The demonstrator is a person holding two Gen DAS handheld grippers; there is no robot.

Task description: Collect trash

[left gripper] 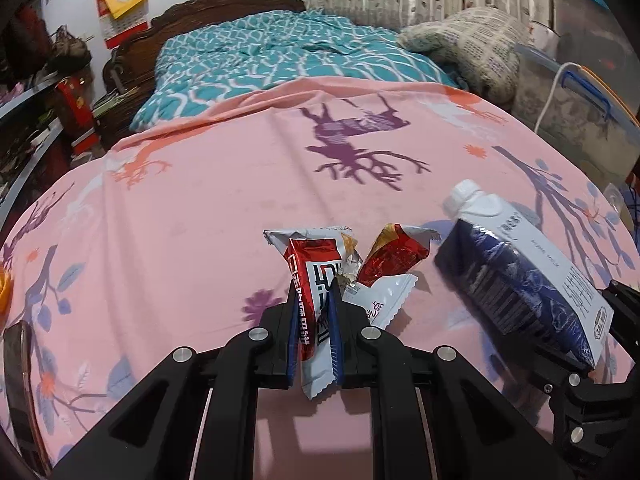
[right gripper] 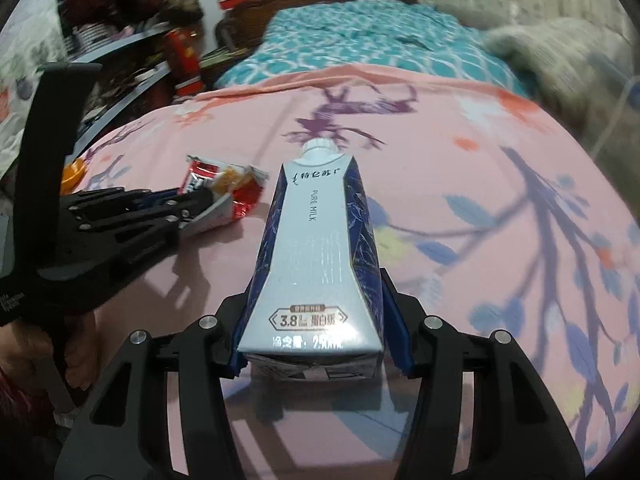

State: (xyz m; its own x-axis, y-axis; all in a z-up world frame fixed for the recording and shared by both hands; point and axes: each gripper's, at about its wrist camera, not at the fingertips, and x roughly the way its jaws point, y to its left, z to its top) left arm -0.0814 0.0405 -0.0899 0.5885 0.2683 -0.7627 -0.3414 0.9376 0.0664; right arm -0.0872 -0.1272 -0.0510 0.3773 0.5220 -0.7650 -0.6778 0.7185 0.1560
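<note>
The left gripper (left gripper: 314,312) has its two fingers squeezed tight on a snack wrapper (left gripper: 316,280). The right gripper (right gripper: 316,320) points forward with its fingers pressed on both sides of a milk carton (right gripper: 316,248). The two grippers sit side by side, close together.

Left gripper (left gripper: 314,304) is matte black with silver screws and blue finger pads; right gripper (right gripper: 320,320) matches; bare skin on the hand (right gripper: 48,364).

Glossy foil wrapper (left gripper: 316,280), smooth coated-paper milk carton (right gripper: 316,248), matt cloth bedsheet (left gripper: 192,208)
</note>
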